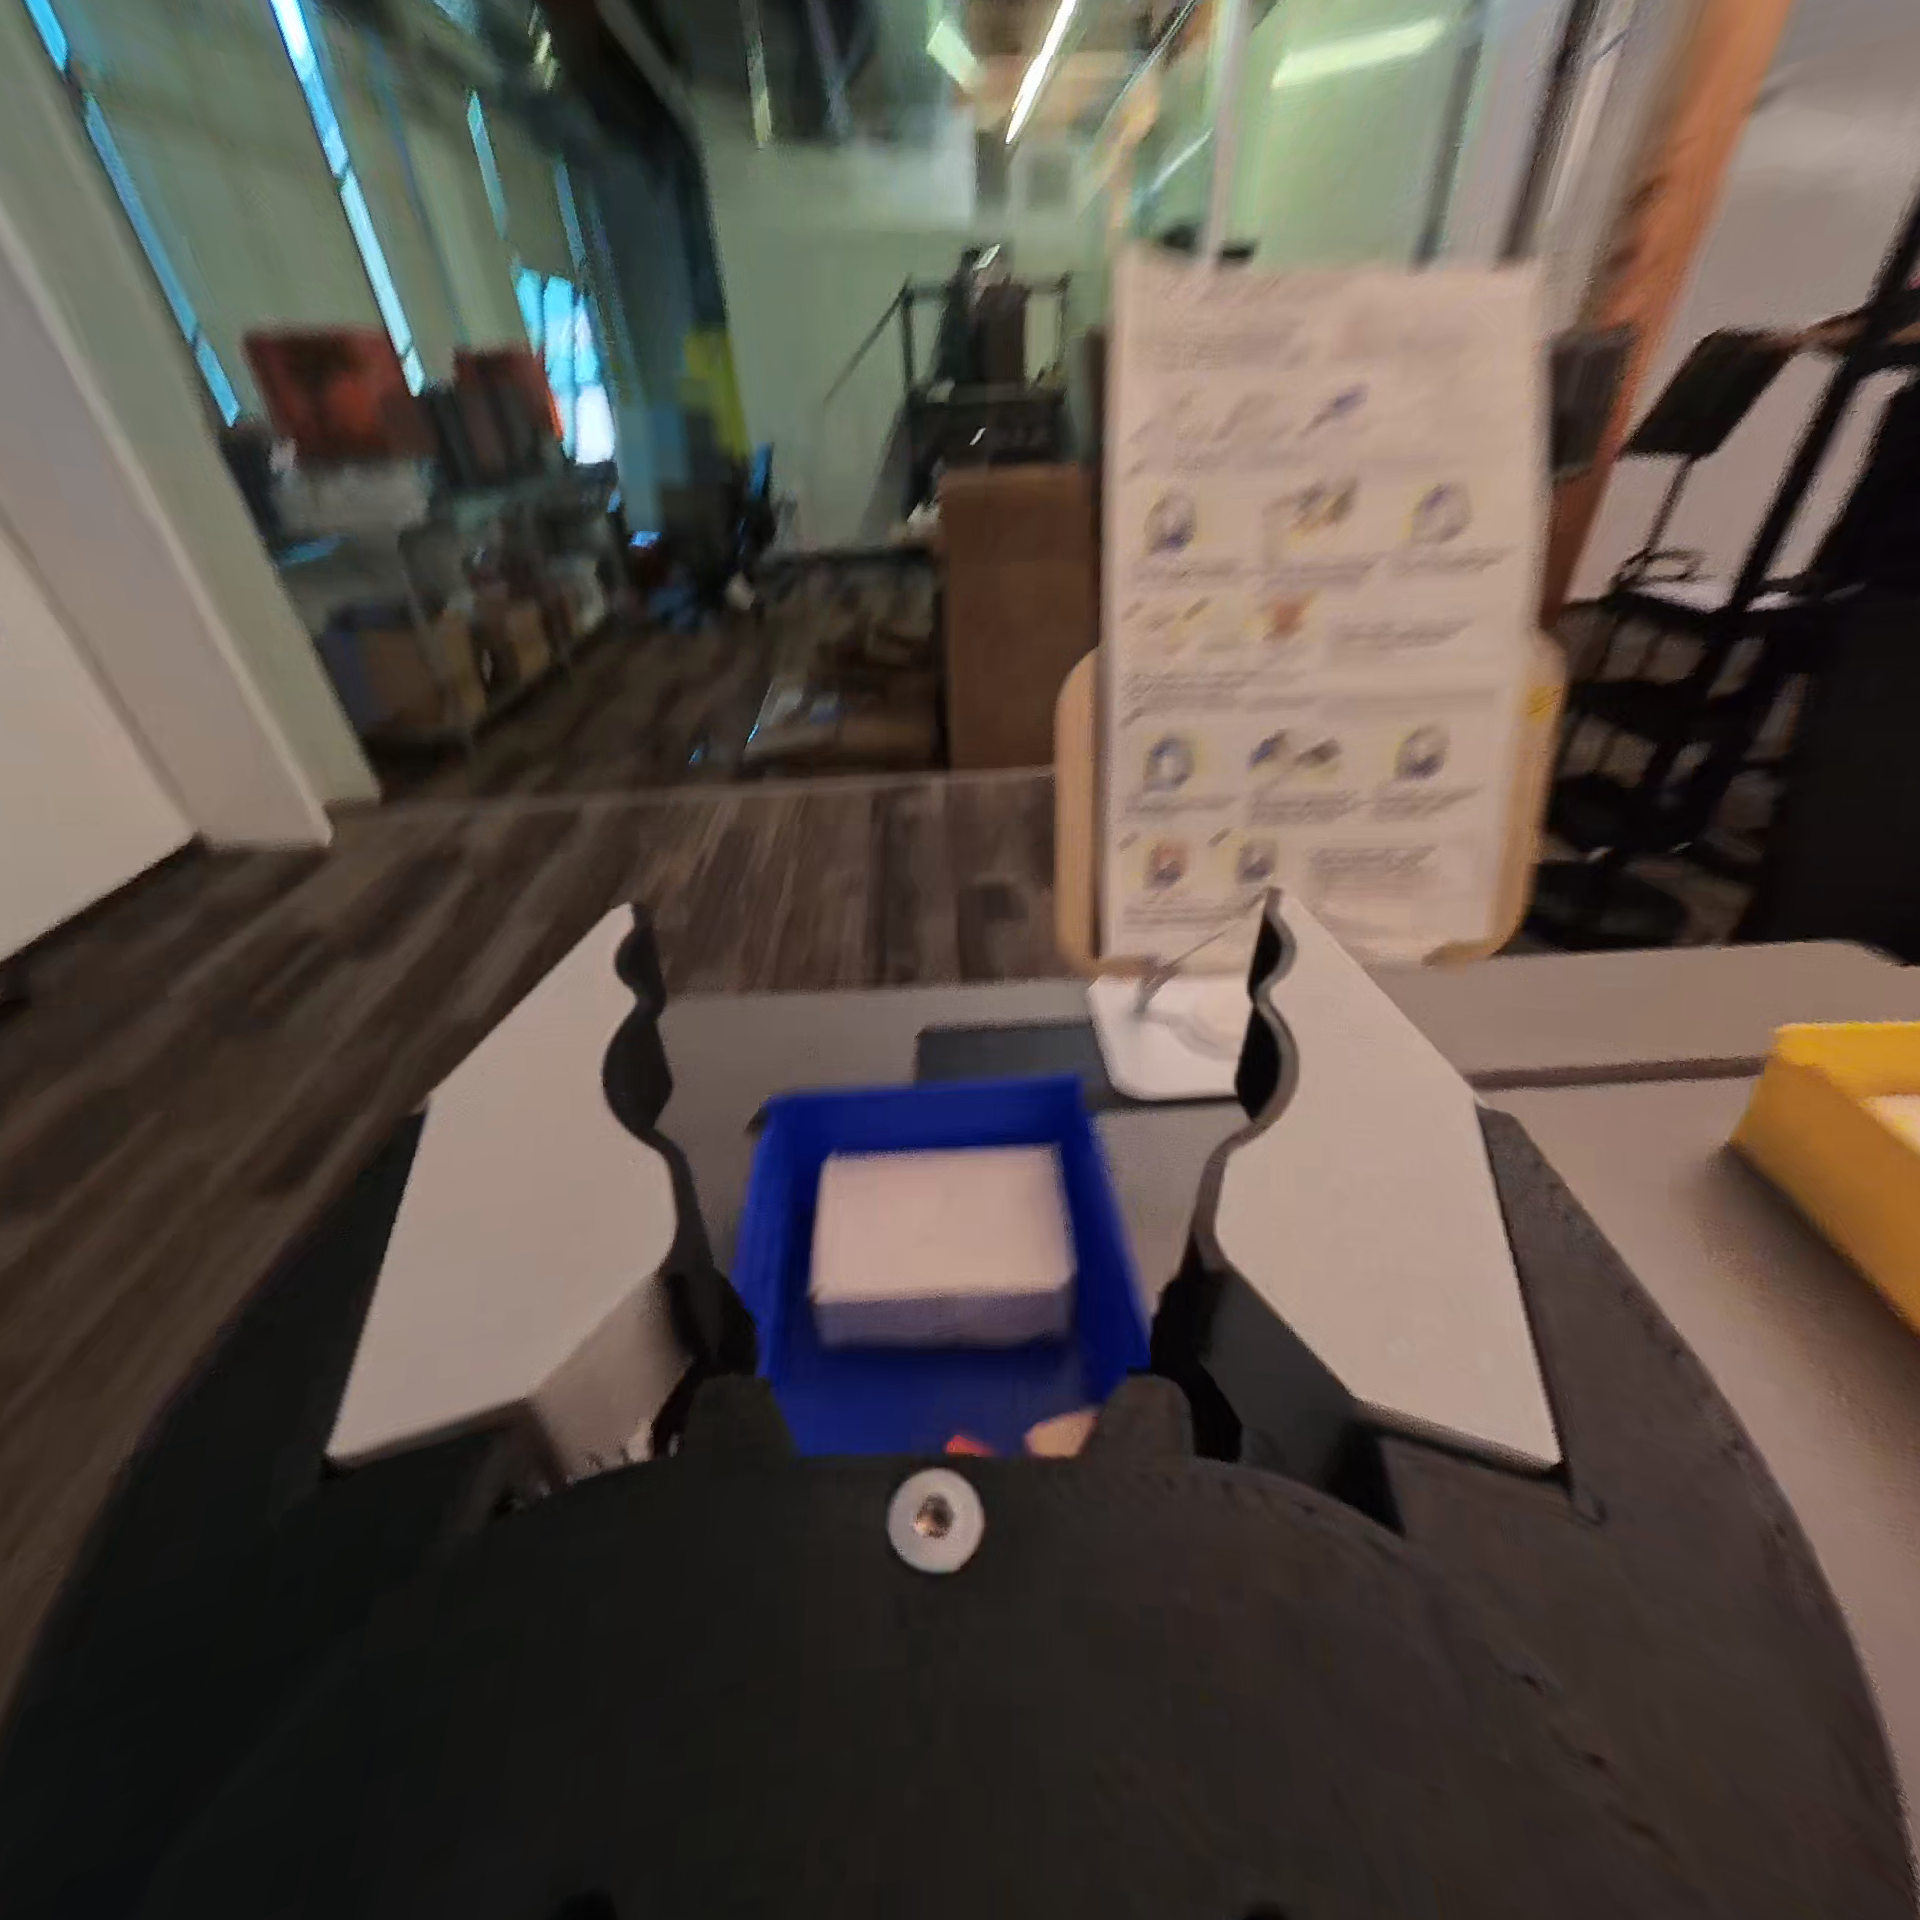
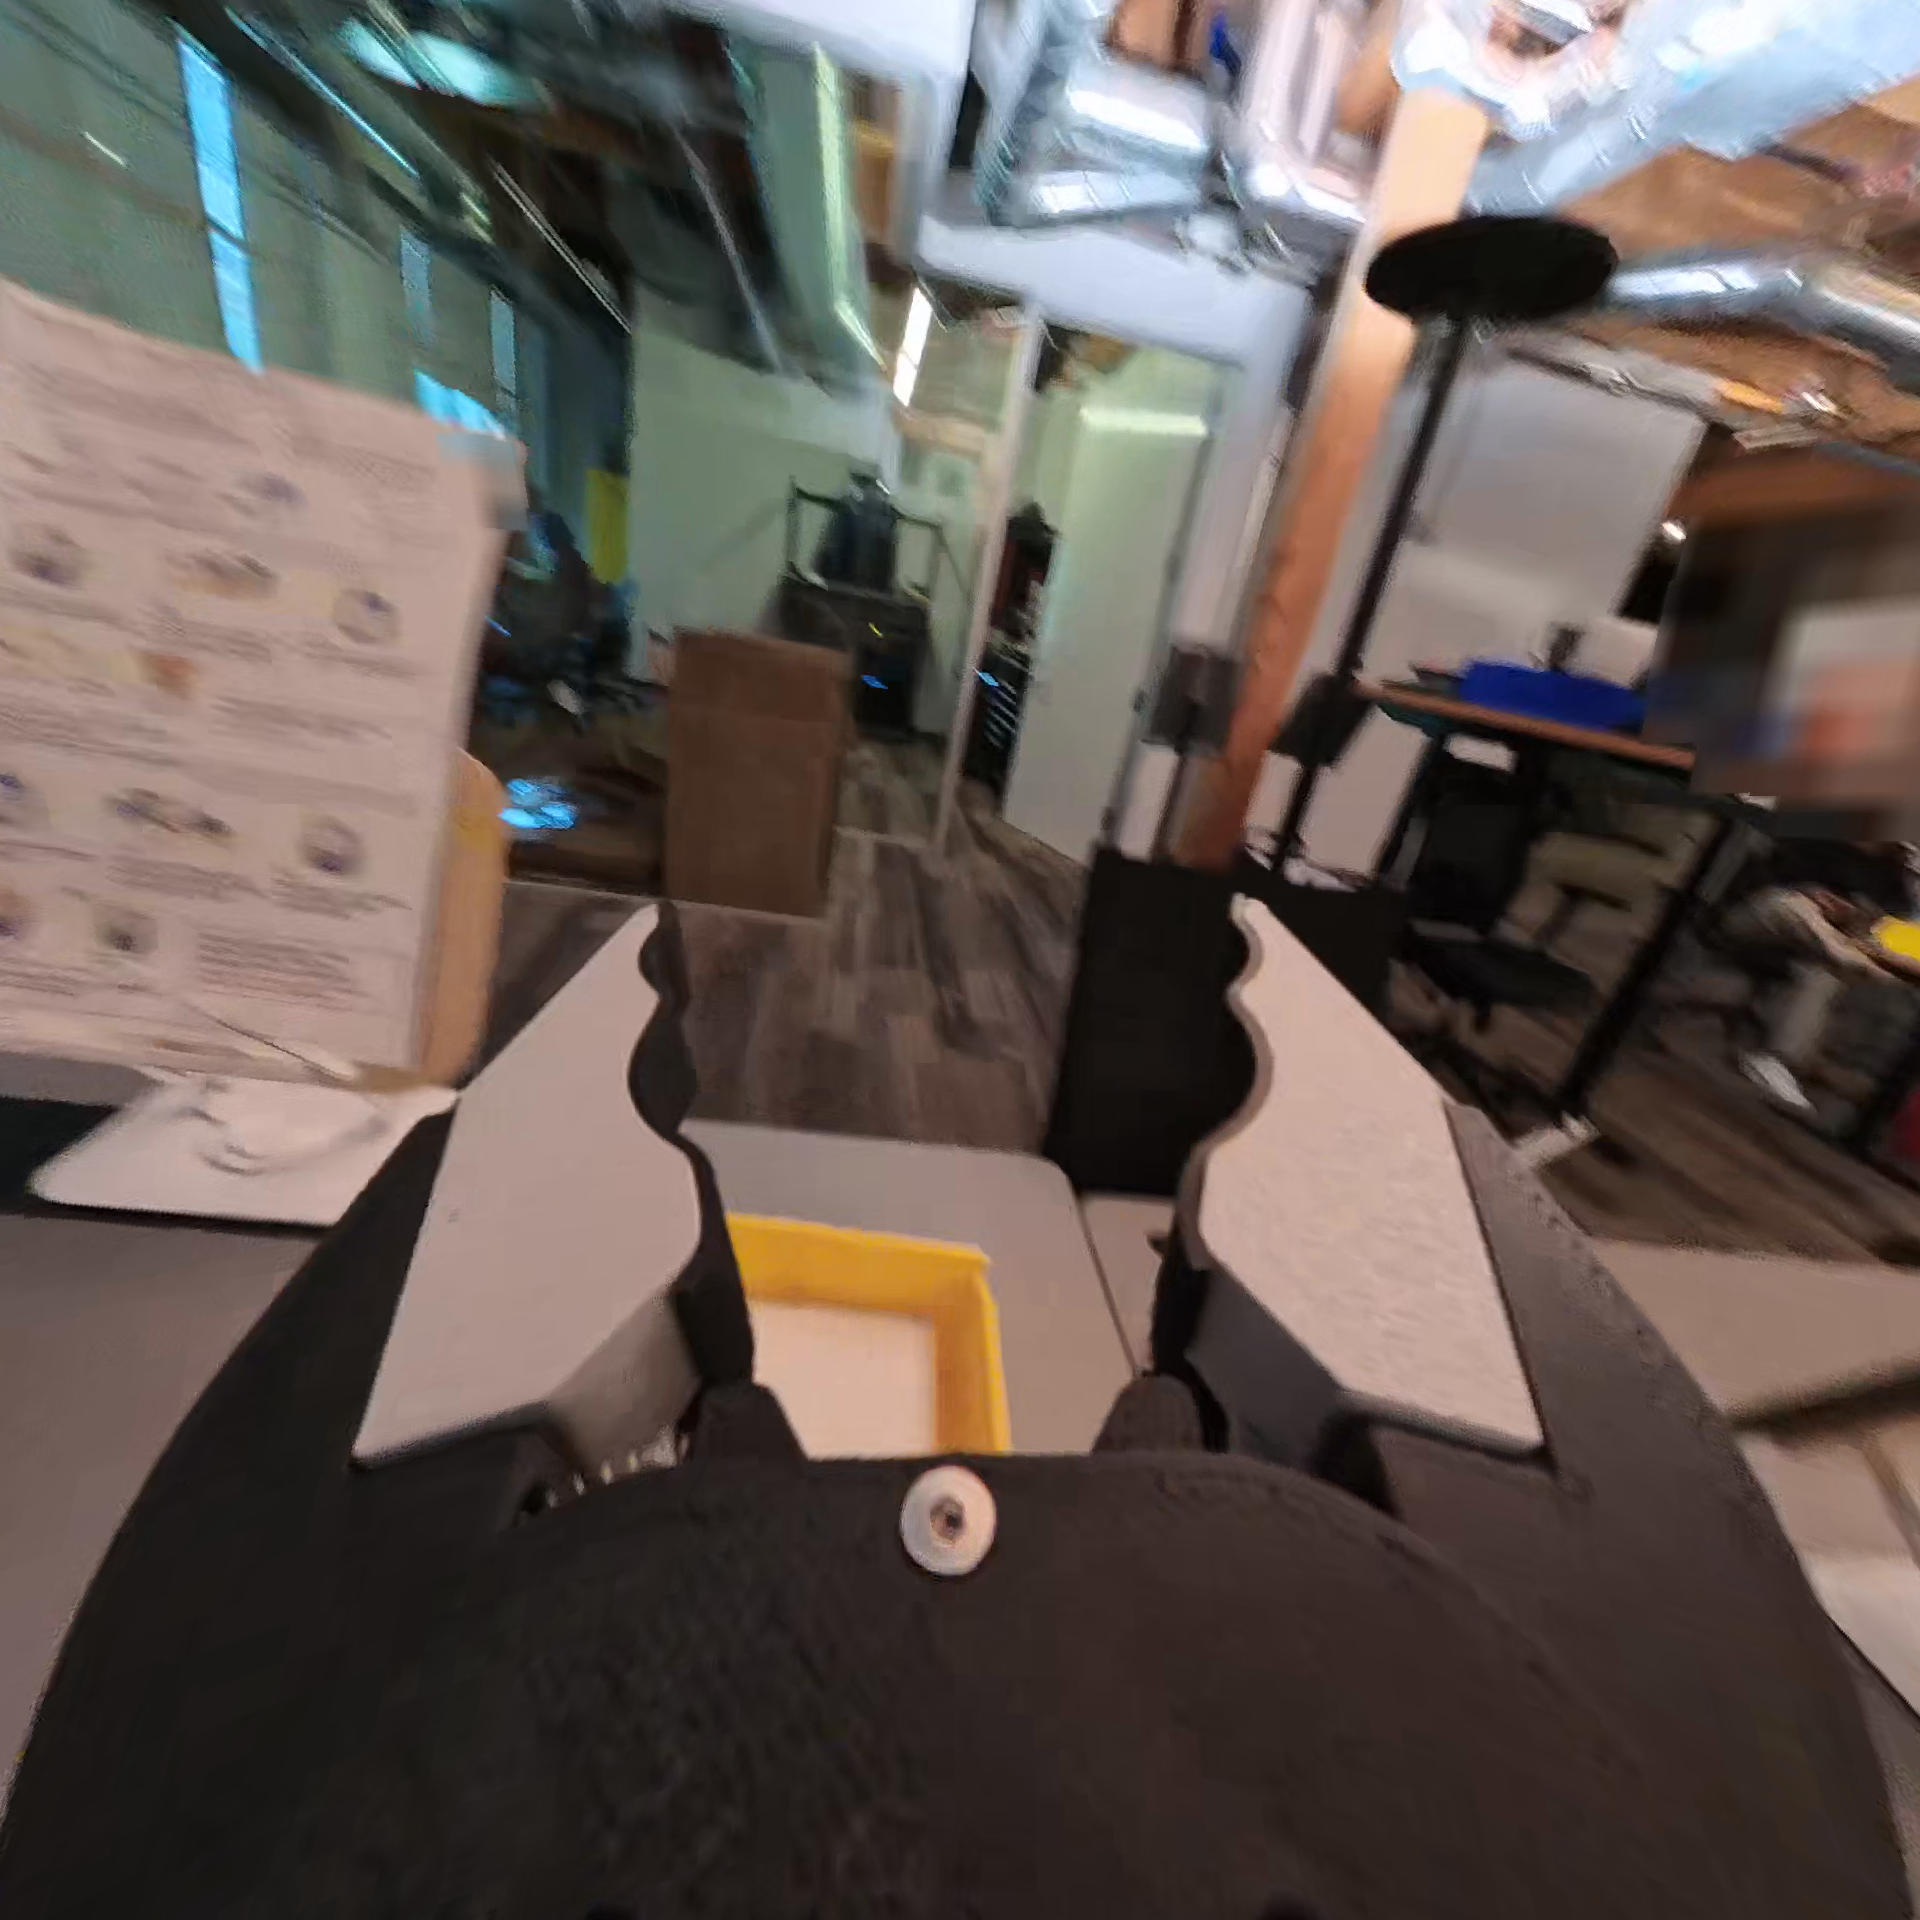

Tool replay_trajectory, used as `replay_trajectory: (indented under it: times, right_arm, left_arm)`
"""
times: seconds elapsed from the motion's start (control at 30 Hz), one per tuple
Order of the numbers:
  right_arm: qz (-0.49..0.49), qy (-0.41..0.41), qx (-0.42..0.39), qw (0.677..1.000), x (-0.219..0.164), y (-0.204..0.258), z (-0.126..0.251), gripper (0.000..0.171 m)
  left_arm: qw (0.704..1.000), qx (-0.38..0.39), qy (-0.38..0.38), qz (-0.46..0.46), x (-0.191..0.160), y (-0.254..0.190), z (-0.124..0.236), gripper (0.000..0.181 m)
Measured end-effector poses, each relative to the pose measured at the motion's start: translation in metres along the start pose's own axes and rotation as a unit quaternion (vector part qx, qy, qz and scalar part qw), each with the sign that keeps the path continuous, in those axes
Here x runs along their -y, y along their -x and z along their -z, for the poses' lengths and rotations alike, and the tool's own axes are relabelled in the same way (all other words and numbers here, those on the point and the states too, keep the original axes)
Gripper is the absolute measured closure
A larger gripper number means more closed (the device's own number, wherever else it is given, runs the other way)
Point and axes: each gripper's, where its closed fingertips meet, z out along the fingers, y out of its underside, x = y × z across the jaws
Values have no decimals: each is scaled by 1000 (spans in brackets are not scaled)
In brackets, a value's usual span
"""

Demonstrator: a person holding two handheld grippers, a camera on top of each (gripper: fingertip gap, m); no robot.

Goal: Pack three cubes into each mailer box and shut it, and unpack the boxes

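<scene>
Cube (image 1: 940,1242): one white block sits inside the blue bin (image 1: 774,1247), toward the bin's far wall, with bare blue floor showing on its near side. It appears squat and flat-topped, pale with a slightly darker front face; the blur hides its edges and surface texture. Two small items, one red and one tan, show at the bin's near edge, too cut off to identify.

Handling, as judged: the block looks like a light, rigid piece with flat parallel sides, so it should take a squeeze across two opposite side faces without deforming. The bin walls stand close beside it, left and right, so the fingers would have little room there; the front and back faces may offer the easier hold. A smooth finish could slip under a weak pinch.

Left gripper (image 1: 956,935): it hovers above and behind the blue bin, jaws spread wide, nothing between them. The bin lies centred in the gap.

Right gripper (image 2: 951,925): jaws likewise spread wide and empty. Below it, right of the blue bin across the grey table (image 1: 1621,1164), lies the yellow bin (image 2: 977,1340), holding a white flat-topped object (image 2: 847,1382) that may be another cube; only its top shows.

An instruction sheet (image 1: 1320,582) on a white stand is behind the blue bin to its right. No mailer box can be made out in either view
</scene>
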Motion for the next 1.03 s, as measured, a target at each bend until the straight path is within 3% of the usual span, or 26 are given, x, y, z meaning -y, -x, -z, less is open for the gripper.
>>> replay_trajectory:
  times: [0.1, 0.17, 0.23, 0.33, 0.5, 0.63, 0.8, 1.03]
  right_arm:
    - [-15, -11, 54, 998, 44, 66, -13, 64]
    - [-33, 20, 71, 997, 42, 108, -25, 51]
    - [-50, 46, 88, 994, 23, 151, -35, 34]
    - [-63, 118, 108, 985, -44, 214, -46, 20]
    - [-61, 266, 97, 957, -212, 282, -46, 20]
    - [-70, 336, 90, 935, -310, 316, -29, 20]
    - [-52, 393, 71, 915, -366, 336, -16, 20]
    - [-57, 424, 62, 902, -392, 348, -15, 20]
  left_arm:
    - [998, -55, -39, -16, 40, -80, -13, 54]
    - [996, -82, -17, -23, 35, -130, -32, 39]
    - [994, -95, 32, -36, 4, -172, -58, 24]
    - [992, -73, 95, -50, -69, -208, -96, 24]
    - [984, -37, 170, -23, -208, -231, -120, 24]
    - [971, -11, 237, 5, -295, -228, -120, 24]
    - [955, 6, 295, 42, -357, -226, -120, 23]
    - [936, 19, 350, 32, -396, -228, -122, 23]
